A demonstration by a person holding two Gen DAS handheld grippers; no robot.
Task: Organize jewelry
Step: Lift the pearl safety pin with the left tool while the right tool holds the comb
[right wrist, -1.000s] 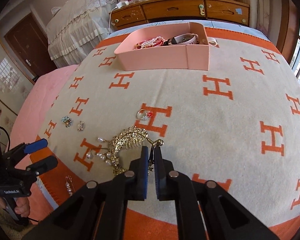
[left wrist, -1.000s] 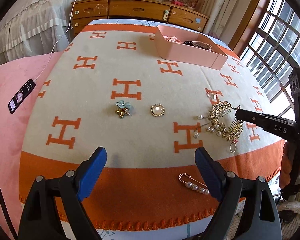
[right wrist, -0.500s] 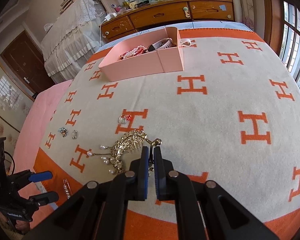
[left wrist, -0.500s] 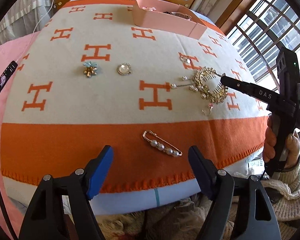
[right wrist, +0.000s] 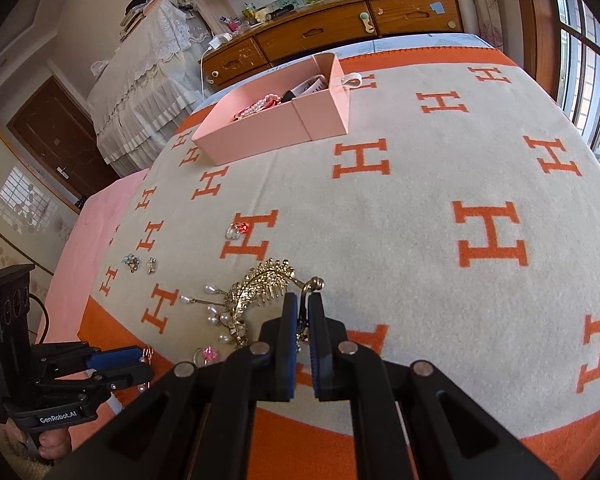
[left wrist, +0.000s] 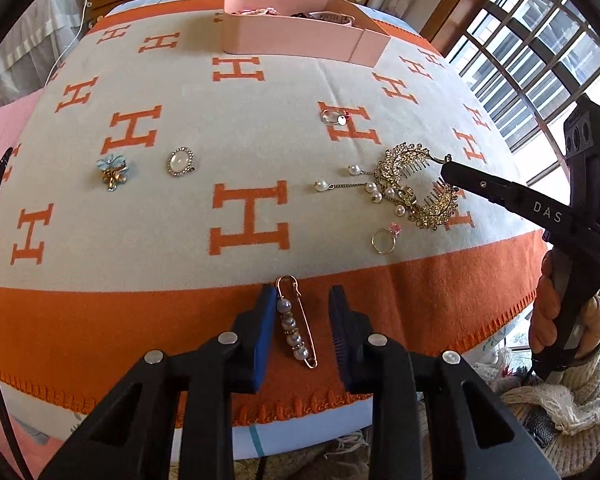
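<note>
Your left gripper (left wrist: 298,312) sits low over the orange border of the H-pattern blanket (left wrist: 260,128), jaws partly open w/ the pearl safety-pin brooch (left wrist: 295,322) lying between them; left pad looks right against the pearls, right pad apart, so nothing's clamped. Your right gripper (right wrist: 303,308) is closed down to a thin slit on the gold hair comb (right wrist: 256,292), at the comb's curled wire end; comb rests on the blanket w/ its pearl drops trailing to the left. Just beside the comb, toward the orange border, lies a gold ring w/ pink stone (left wrist: 385,238). Farther up, a silver ring w/ red stone (left wrist: 334,116) sits on an orange H. Well to the left: round pearl brooch (left wrist: 180,162) and blue flower brooch (left wrist: 112,170), near each other, not touching. Pink tray (left wrist: 292,38) is at the blanket's far edge, holding beads and other bits; can't tell which pieces exactly.
</note>
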